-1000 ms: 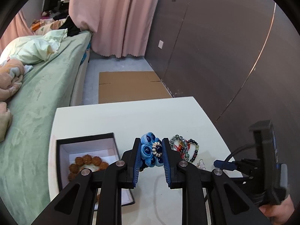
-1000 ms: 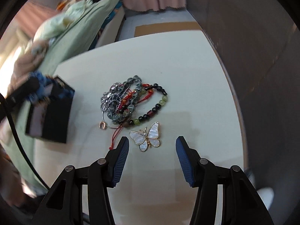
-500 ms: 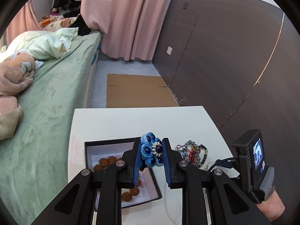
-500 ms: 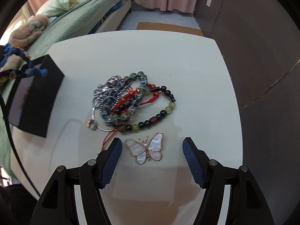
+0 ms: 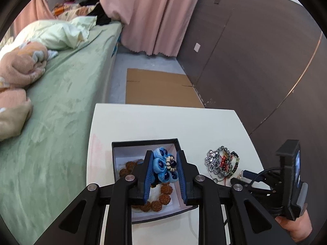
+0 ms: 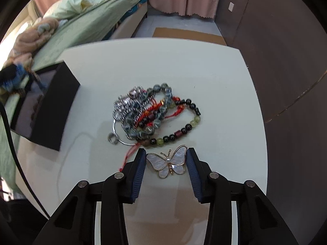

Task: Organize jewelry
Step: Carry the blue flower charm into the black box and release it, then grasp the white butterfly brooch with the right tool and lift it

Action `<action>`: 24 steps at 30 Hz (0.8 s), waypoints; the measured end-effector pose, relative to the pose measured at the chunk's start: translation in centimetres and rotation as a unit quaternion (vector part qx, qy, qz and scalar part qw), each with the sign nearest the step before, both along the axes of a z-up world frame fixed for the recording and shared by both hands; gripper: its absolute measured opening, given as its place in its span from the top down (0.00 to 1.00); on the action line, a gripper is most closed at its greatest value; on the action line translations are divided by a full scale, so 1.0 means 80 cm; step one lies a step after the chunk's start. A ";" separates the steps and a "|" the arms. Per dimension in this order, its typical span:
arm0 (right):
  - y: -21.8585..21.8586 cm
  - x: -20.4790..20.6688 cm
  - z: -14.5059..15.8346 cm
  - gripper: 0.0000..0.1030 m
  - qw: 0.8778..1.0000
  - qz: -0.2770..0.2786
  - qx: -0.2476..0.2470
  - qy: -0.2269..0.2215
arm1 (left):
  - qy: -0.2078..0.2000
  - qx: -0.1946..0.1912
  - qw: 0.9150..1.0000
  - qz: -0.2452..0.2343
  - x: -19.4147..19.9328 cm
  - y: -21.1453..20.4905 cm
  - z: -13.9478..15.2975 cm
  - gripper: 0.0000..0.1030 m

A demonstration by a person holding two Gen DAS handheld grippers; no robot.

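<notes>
My left gripper [image 5: 164, 153] is shut on a blue fabric flower ornament [image 5: 161, 165] with a small bead ring. It hangs over the open black box [image 5: 143, 144], where a brown bead bracelet [image 5: 163, 199] lies on the white lining. In the right wrist view my right gripper [image 6: 166, 153] points down at the table. Its jaws are closing on a pearly butterfly brooch [image 6: 169, 162], and the pads meet both wing tips. The brooch lies flat on the white table [image 6: 204, 71]. A tangled pile of bracelets [image 6: 151, 112] rests just beyond it.
The black box [image 6: 53, 110] stands near the table's left edge, beside a green bed [image 5: 61, 102] with blankets. Flat cardboard [image 5: 159, 87] lies on the floor past the table. A dark wall panel [image 5: 255, 71] runs along the right. A hand [image 5: 294, 226] holds the right gripper's body.
The left gripper carried the blue flower from between the box and the bracelet pile to above the box. The right jaws widened, then closed in on the butterfly brooch.
</notes>
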State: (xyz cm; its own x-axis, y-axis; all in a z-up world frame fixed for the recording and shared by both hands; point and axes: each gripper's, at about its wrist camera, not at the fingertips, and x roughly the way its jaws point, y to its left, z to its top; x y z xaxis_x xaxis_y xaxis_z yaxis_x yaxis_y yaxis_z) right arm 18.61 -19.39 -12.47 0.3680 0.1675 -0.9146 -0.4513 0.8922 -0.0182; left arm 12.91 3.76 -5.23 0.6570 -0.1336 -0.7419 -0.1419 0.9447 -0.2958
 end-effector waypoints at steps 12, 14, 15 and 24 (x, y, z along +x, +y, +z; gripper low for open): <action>0.008 0.003 0.030 0.91 0.993 -0.030 0.110 0.004 | -0.005 -0.046 0.999 0.026 -0.021 0.023 0.001 0.25; 0.004 0.002 0.029 0.91 0.992 -0.037 0.120 0.011 | -0.003 -0.049 0.998 0.026 -0.025 0.025 0.000 0.25; 0.001 0.001 0.029 0.91 0.992 -0.040 0.122 0.013 | -0.003 -0.048 0.998 0.027 -0.028 0.025 0.000 0.25; -0.060 0.019 0.011 0.43 0.973 -0.124 0.189 0.052 | -0.006 -0.043 0.999 0.032 -0.048 0.028 0.002 0.25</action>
State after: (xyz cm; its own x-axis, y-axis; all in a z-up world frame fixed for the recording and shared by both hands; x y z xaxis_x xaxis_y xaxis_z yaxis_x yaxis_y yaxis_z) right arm 20.16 -24.16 -11.62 0.3496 0.4171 -0.8389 -0.2024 0.9079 0.3670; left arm 9.09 6.01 -5.05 0.6755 -0.1535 -0.7212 -0.1967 0.9052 -0.3768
